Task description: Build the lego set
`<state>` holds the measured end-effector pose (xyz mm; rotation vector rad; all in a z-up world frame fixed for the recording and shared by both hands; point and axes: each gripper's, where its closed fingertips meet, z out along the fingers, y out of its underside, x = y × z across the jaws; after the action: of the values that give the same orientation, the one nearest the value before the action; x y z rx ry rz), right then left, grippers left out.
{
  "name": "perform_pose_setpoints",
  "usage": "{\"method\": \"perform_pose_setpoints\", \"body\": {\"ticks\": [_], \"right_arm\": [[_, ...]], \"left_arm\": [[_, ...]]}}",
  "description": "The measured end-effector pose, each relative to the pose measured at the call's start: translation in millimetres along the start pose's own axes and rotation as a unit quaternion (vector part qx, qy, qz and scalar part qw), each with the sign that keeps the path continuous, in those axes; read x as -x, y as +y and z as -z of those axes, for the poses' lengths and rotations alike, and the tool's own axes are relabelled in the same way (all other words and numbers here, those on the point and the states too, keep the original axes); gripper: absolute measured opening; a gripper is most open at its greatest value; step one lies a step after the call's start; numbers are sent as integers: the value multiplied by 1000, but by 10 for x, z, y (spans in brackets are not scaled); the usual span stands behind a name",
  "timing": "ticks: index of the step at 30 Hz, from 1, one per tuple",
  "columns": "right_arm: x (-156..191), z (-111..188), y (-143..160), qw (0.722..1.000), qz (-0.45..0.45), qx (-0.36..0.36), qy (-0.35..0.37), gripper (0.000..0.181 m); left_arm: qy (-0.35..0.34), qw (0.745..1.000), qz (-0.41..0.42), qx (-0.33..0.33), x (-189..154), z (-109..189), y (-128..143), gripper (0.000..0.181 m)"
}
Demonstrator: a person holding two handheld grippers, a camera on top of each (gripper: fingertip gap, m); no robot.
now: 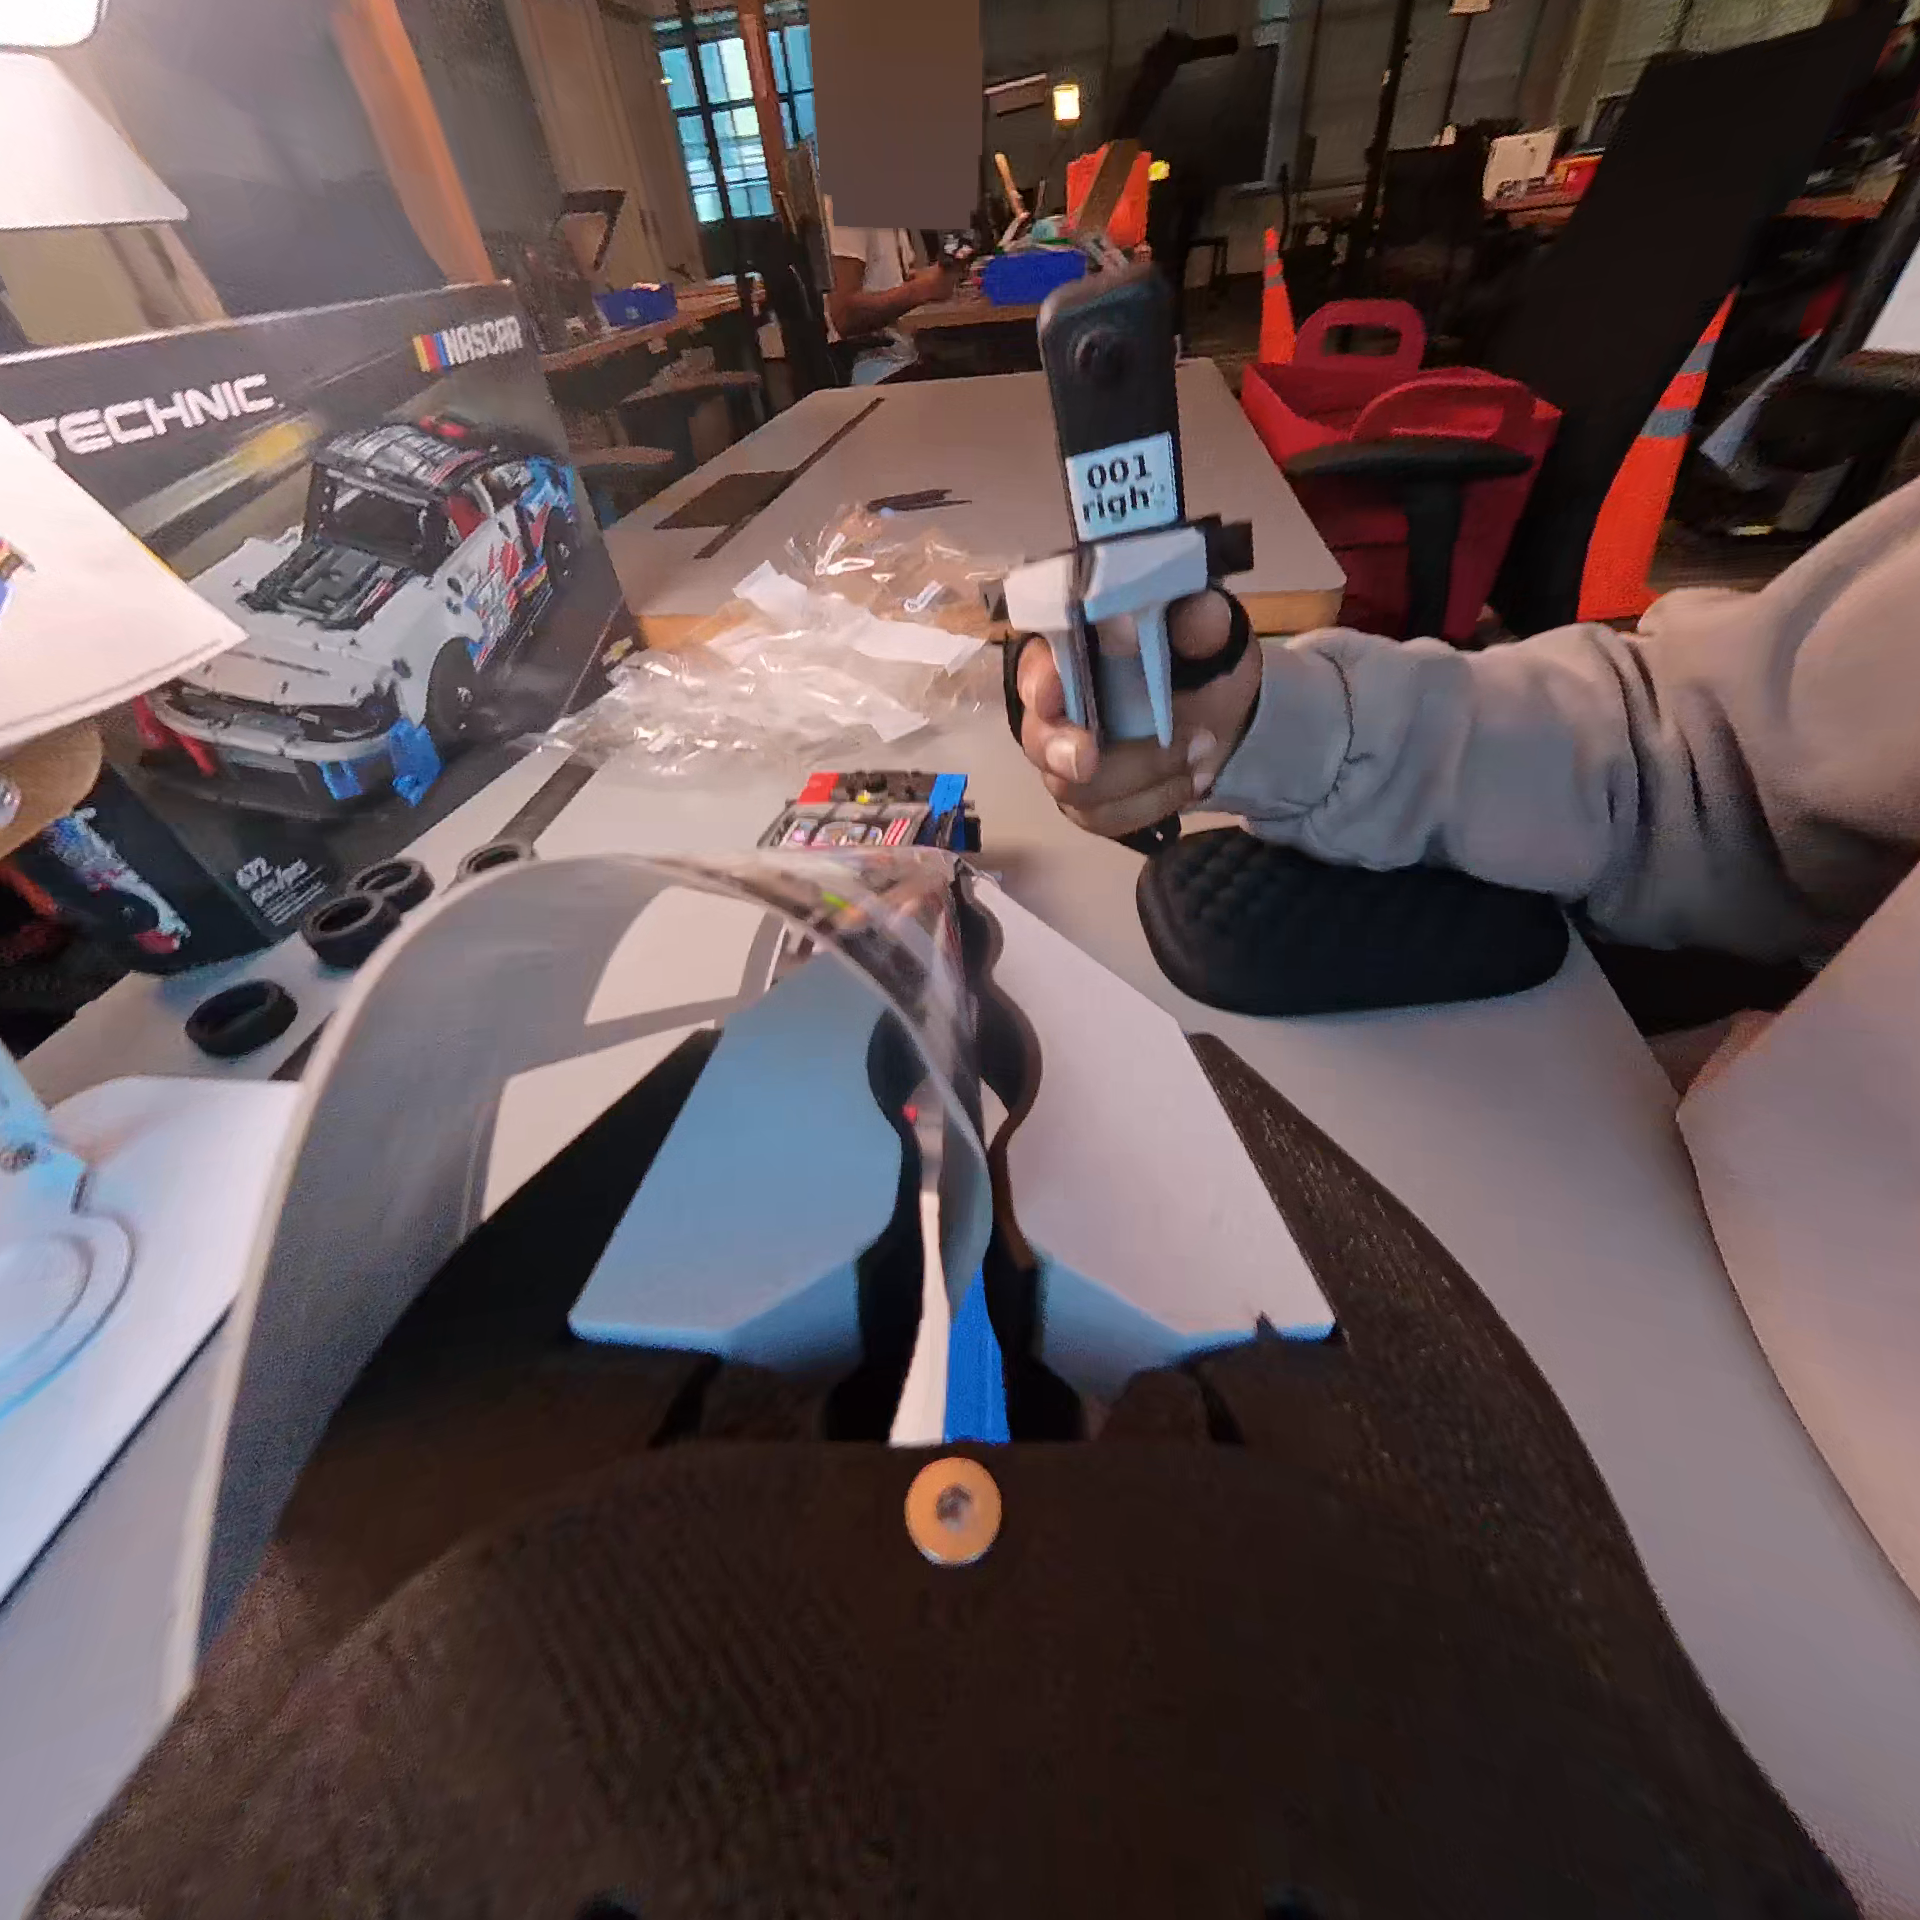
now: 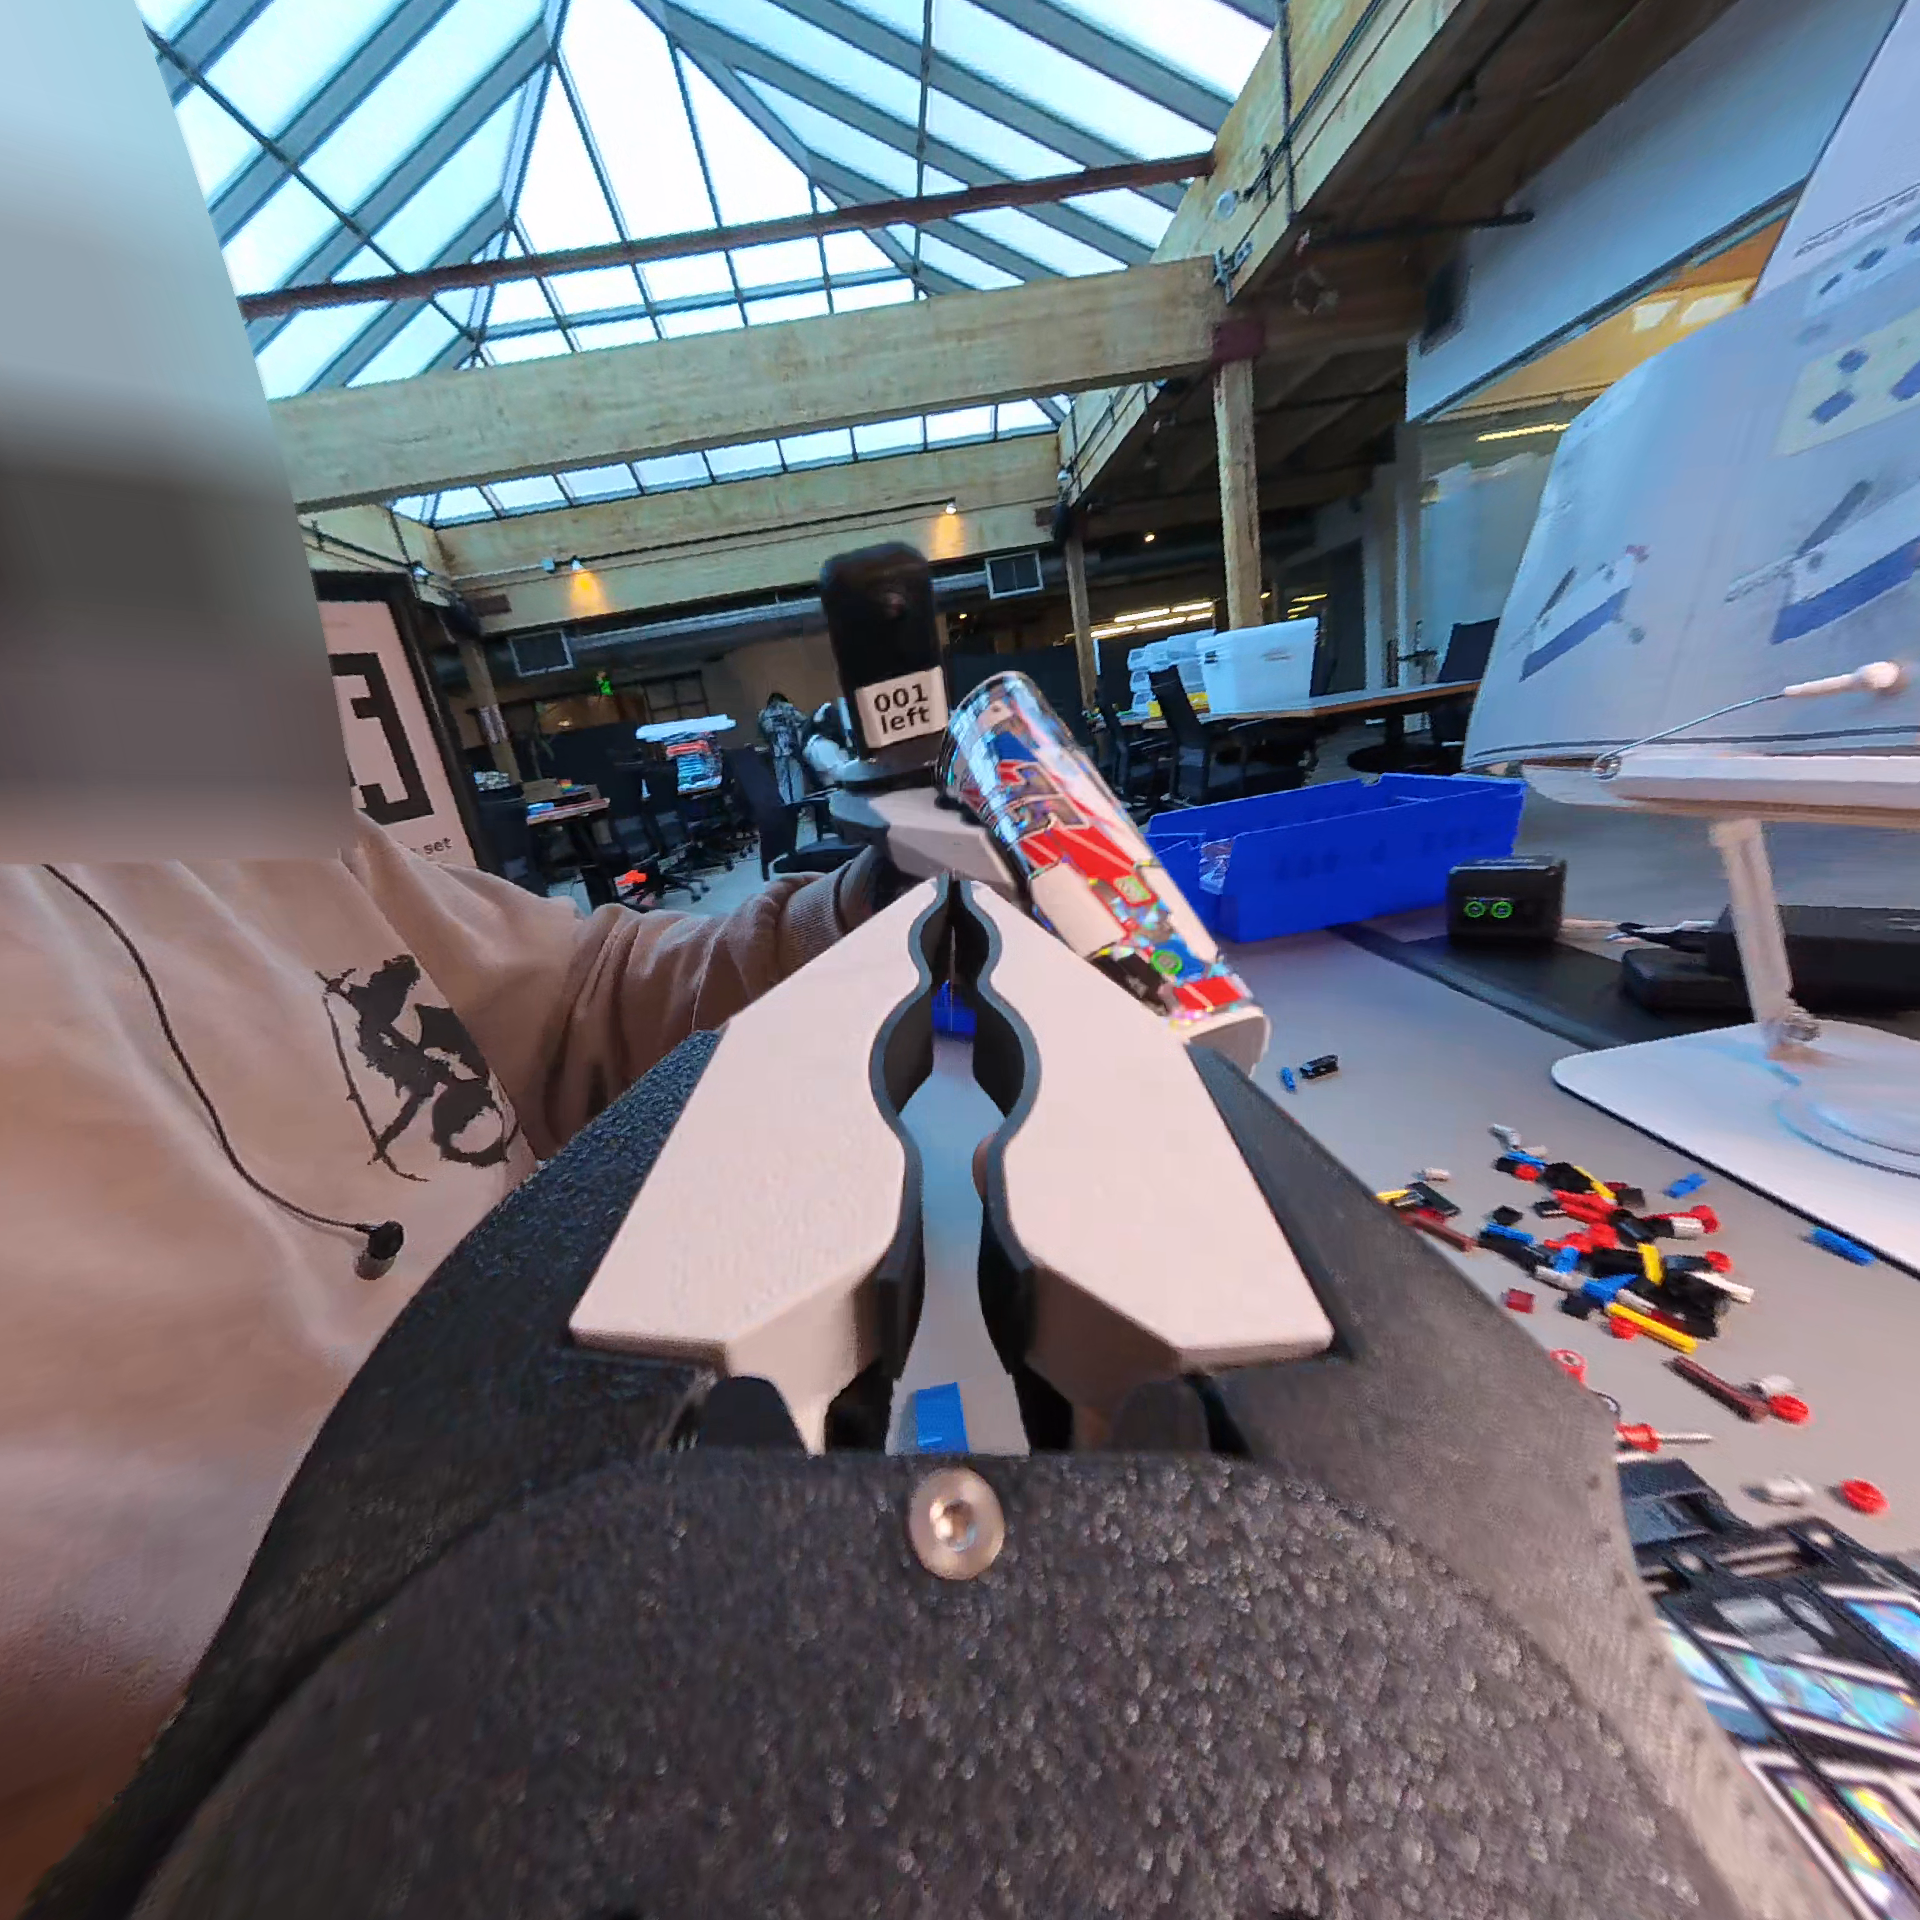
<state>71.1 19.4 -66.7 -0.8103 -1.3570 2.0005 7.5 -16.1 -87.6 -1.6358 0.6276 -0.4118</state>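
Observation:
My left gripper [image 1: 961, 894] is shut on a sticker sheet [image 1: 436, 1039] that curls up and over to the left, white back outward. In the right wrist view the sheet [image 2: 1101, 883] shows its coloured printed side, rolled like a cone beside the left gripper [image 2: 987, 862]. My right gripper [image 2: 951, 896] is shut, its tips right at the left gripper's tips; I see nothing between them. In the left wrist view a hand holds the right gripper [image 1: 1114, 717] up, facing me. The partly built car [image 1: 873, 816] lies on the table behind the sheet.
The set's box [image 1: 312, 582] stands at left with black tyres [image 1: 353, 920] before it. Empty plastic bags [image 1: 790, 644] lie behind. A black wrist rest [image 1: 1351, 925] is under the arm. Loose pieces [image 2: 1600, 1257], a booklet stand [image 2: 1714, 1101] and a blue bin [image 2: 1351, 852] are at right. The grippers' ends are close to 9 cm from one another.

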Motion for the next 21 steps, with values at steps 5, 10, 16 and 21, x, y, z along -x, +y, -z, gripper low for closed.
{"method": "perform_pose_setpoints", "body": {"ticks": [5,10,16,21], "right_arm": [[-82,203,-123,999,12,-22,30,0],[-209,238,114,999,-15,7,39,0],[-191,194,275,999,-21,38,31,0],[-181,171,326,998,-23,49,29,0]], "left_arm": [[68,997,33,19,446,-752,-350,0],[144,985,52,74,765,-1551,-332,0],[144,981,83,104,1318,-2023,1,0],[75,953,228,183,1730,-2040,955,0]]}}
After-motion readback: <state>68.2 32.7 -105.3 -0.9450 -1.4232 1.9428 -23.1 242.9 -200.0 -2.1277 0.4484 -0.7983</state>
